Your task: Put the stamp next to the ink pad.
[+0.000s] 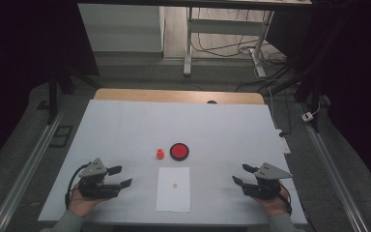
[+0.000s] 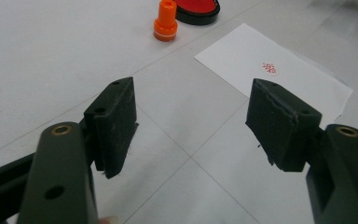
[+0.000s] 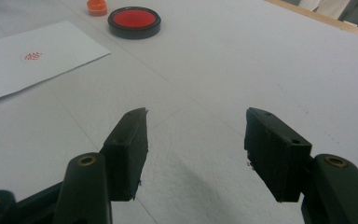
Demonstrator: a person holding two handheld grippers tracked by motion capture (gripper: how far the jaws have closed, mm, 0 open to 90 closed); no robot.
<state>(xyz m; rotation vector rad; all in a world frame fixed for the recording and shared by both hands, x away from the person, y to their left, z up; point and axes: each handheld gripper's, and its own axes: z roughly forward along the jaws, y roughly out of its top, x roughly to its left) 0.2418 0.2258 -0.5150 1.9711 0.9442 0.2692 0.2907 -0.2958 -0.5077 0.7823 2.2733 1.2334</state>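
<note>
A white-covered worktop (image 1: 125, 125) carried three small things near its middle. An orange stamp (image 1: 159, 154) stood upright, and just beside it, to its right in the high view, lay a round ink pad (image 1: 179, 151) with a red face and a black rim; the two sat close, and whether they touched could not be told. Nearer the person lay a white sheet of paper (image 1: 174, 189), flat, with a small red stamp mark (image 1: 175, 184) printed near its centre. The paper lay apart from the stamp and the pad, with bare worktop between.

The left claw (image 1: 119, 177) was held low over the worktop at the near left, well apart from the paper, its jaws spread wide with nothing between them. In the left gripper view the open jaws framed bare worktop, with the paper's corner beyond the right-hand jaw and the stamp and pad farther off.

The right claw (image 1: 242, 174) was held at the near right, also spread and empty. In the right gripper view the paper lay off to the left and the pad and stamp beyond it.

Nothing stood between either claw and the three things. Beyond the far edge of the worktop were white table legs (image 1: 188, 43) and loose cables (image 1: 222, 48) on the floor.
</note>
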